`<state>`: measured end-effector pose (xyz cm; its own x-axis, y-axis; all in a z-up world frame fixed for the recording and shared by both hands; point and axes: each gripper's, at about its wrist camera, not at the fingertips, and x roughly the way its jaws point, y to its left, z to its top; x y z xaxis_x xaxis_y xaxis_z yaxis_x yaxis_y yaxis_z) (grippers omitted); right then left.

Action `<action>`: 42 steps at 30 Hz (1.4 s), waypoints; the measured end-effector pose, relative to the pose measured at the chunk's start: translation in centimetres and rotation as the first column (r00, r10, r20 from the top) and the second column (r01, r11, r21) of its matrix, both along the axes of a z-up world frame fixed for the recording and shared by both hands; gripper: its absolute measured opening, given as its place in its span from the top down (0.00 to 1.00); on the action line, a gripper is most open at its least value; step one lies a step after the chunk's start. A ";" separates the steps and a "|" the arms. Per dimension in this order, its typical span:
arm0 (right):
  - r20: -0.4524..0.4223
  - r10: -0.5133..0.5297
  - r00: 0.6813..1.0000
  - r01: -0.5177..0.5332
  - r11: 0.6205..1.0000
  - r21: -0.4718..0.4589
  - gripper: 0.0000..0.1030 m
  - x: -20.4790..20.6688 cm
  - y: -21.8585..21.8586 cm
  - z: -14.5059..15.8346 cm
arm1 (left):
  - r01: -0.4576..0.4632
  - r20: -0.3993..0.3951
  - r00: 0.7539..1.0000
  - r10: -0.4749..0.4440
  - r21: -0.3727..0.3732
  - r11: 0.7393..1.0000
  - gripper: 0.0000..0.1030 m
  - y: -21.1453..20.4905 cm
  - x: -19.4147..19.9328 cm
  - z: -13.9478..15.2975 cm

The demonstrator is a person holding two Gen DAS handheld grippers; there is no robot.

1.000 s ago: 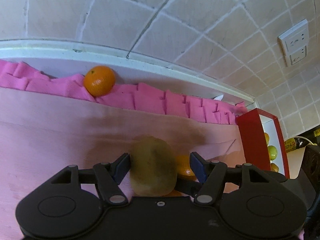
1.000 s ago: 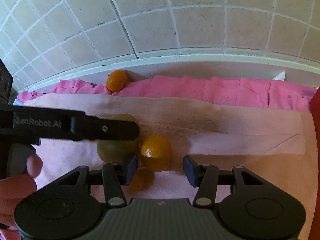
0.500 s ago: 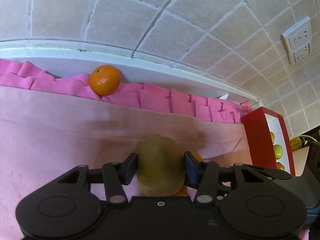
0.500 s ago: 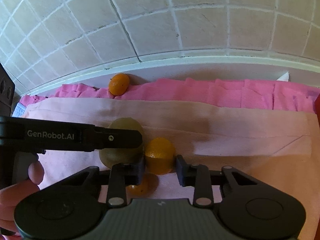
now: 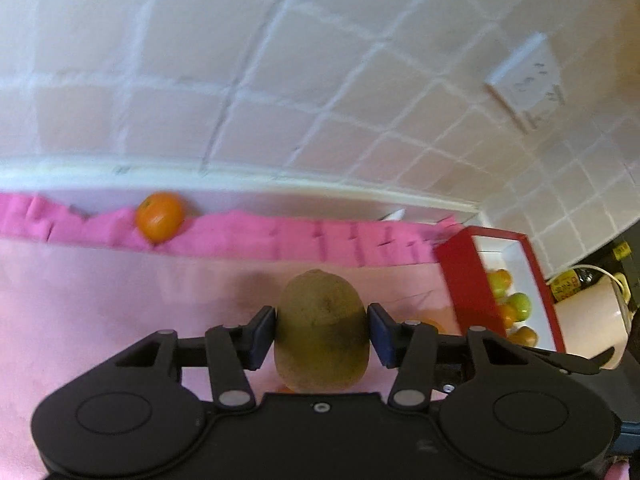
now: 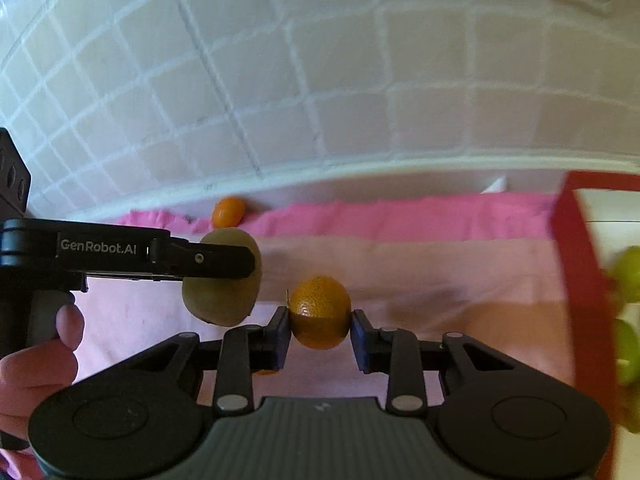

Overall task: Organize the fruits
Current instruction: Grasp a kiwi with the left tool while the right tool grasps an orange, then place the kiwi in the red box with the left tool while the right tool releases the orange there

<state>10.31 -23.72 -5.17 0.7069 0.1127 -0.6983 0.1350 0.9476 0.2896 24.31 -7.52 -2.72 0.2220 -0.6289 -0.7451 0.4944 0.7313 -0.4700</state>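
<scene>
Both picks were done, drops weren't: my left gripper point(image 5: 322, 330) had clamped the kiwi point(image 5: 321, 330), my right gripper point(image 6: 320, 330) the mandarin point(image 6: 320, 312), both clear of the bench cloth point(image 5: 100, 300). Red box point(image 5: 466, 280) on the right already had several fruits. One mandarin at the wall point(image 5: 160, 216) was left, maybe another under the grippers. Kiwi was fuzzy brown-green, oval; mandarin glossy, round.

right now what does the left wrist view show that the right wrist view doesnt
Only the left wrist view: a bottle beyond the red box, and the left gripper from behind, shut on the kiwi.

Only the right wrist view: the right gripper shut on an orange, and a hand holding the left gripper.

Both: the kiwi, the loose orange by the wall, the pink cloth and the red box.
</scene>
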 end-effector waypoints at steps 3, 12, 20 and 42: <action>0.036 -0.056 0.998 0.057 0.998 -0.014 0.67 -2.7 -1.8 1.6 | 0.034 0.041 0.999 -0.034 -0.022 0.999 0.42 -1.7 -1.0 2.1; 0.085 -0.270 0.959 0.276 0.958 -0.072 0.67 -11.5 -9.5 5.3 | 0.194 0.139 0.973 -0.182 -0.083 0.977 0.42 -8.7 -4.7 7.2; 0.044 -0.478 0.878 0.479 0.872 -0.100 0.67 -18.1 -17.7 5.6 | 0.313 0.184 0.938 -0.294 -0.086 0.946 0.42 -17.6 -7.6 9.0; -0.232 -0.565 0.792 0.591 0.805 0.056 0.67 -17.9 -25.8 -4.7 | 0.294 0.097 0.947 -0.307 0.132 0.947 0.42 -30.5 -4.7 -1.2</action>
<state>-7.61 -49.50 -9.88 0.5177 -0.1821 -0.8360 0.7116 0.6341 0.3026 19.58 -38.02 -3.89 0.1242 -0.5918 -0.7965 0.7453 0.5855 -0.3189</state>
